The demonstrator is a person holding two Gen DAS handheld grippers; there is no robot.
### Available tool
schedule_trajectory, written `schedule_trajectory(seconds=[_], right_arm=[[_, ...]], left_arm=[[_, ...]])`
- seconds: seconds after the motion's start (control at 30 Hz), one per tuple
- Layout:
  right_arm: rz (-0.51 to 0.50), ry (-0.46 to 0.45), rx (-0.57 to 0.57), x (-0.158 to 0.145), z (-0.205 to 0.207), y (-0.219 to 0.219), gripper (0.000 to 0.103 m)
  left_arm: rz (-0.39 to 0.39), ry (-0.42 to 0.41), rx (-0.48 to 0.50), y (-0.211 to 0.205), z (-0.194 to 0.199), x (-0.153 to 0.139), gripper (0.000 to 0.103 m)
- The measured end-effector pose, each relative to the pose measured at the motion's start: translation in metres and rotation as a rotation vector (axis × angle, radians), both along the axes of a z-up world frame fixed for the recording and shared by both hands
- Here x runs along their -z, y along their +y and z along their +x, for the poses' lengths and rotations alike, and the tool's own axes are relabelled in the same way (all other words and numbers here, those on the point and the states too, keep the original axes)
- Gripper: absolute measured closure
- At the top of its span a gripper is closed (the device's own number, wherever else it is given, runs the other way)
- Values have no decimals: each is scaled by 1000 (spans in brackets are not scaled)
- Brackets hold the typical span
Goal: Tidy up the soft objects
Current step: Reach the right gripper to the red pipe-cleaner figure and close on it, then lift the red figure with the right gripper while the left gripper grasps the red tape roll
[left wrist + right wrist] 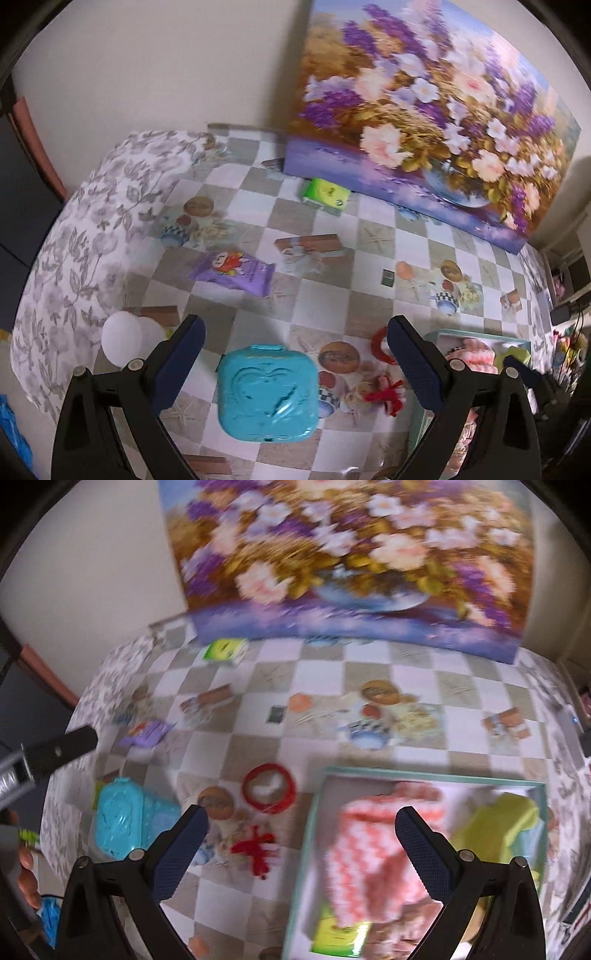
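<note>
1. Turquoise heart-embossed case (266, 392) between fingers of left gripper (295, 363), spread wide, untouched.
2. Right gripper (301, 843) agape above box (314, 834), pink-white knit cloth (384, 849) inside.
3. Purple packet (232, 271) at 11 o'clock, green pack (325, 195) at 12, on table (369, 258).

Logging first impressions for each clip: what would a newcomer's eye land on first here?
Probably the big flower painting leaning against the wall behind the checkered table. Next, the turquoise heart-embossed case lying between the open left tongs, and the pink-and-white knit in the tray under the open right tongs.
</note>
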State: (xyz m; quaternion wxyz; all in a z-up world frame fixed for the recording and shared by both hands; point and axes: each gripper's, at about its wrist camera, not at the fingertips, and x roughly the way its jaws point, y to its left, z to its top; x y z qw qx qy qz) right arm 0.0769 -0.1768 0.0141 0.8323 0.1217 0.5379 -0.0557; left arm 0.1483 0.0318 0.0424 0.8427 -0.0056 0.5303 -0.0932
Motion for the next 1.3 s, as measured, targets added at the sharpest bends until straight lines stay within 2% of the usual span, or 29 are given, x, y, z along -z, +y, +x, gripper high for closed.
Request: schedule_trajectory(seconds=[0.27, 0.43, 0.77, 1.07, 1.1, 1.3], right_arm=[[9, 70, -68, 29, 7, 26, 15], [21, 115, -80, 47, 11, 34, 20], [19, 184, -119, 75, 14, 49, 43], [25, 235, -129, 95, 15, 55, 50], [27, 238, -129, 96, 15, 55, 53], [21, 236, -134, 96, 14, 56, 58]], left_arm=[[-12, 86, -39, 19, 9, 28, 4], [-19, 98, -27, 18, 11, 33, 4], [-22, 134, -18, 15, 15, 46, 4], [-22, 145, -15, 16, 17, 50, 4], [-22, 145, -15, 16, 18, 50, 4], [-22, 147, -16, 16, 18, 50, 4]])
